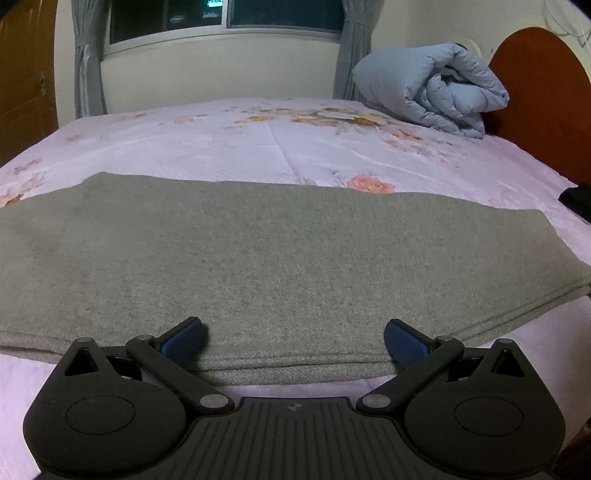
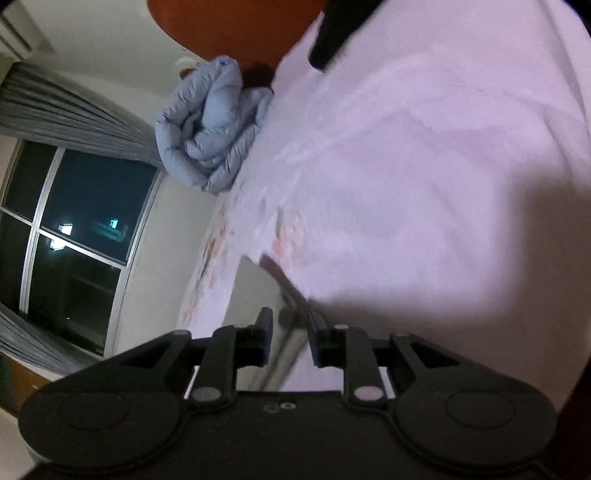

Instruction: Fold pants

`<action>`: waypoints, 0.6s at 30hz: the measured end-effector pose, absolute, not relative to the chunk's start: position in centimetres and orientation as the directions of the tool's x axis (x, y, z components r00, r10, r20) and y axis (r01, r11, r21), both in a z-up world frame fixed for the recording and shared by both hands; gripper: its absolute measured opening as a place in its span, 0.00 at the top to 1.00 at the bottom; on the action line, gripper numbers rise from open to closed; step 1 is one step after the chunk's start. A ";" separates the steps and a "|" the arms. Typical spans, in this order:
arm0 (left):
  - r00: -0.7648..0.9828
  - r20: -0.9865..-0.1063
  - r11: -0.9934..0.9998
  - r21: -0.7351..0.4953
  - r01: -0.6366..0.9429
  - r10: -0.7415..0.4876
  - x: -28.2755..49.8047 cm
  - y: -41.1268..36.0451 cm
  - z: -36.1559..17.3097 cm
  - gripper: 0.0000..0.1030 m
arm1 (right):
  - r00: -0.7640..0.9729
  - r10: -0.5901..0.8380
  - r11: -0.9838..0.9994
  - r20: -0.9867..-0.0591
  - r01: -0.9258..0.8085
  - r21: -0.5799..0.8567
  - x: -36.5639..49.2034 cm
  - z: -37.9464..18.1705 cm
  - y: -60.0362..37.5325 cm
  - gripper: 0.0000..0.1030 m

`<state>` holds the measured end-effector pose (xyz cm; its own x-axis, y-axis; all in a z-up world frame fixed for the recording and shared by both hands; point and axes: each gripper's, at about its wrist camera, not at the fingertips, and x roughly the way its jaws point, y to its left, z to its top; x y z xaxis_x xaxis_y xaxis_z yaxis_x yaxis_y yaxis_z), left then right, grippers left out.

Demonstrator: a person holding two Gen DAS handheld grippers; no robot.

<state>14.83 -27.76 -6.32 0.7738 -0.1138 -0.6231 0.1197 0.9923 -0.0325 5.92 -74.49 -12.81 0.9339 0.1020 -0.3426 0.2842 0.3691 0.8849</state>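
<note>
We see the left gripper wide open, empty, over the near edge of the grey pants, folded flat on the bed. Right gripper only slightly open; pants edge between its pads, grip unclear.

Dim indoor light, dark window, fisheye-bent edges; the right wrist view is motion-blurred (shadow across bedsheet).
</note>
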 end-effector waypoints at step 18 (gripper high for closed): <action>0.773 -0.622 0.991 -0.035 0.130 -0.123 14.6 -27.4 -6.1 0.00 | 0.871 0.016 0.588 -0.490 0.389 0.710 8.8 -11.4 -72.2 1.00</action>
<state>14.57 -27.45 -6.09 0.7730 -0.1232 -0.6224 0.1300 0.9909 -0.0347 8.84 -72.20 -11.38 0.8713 0.0159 -0.4905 0.3887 0.5877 0.7096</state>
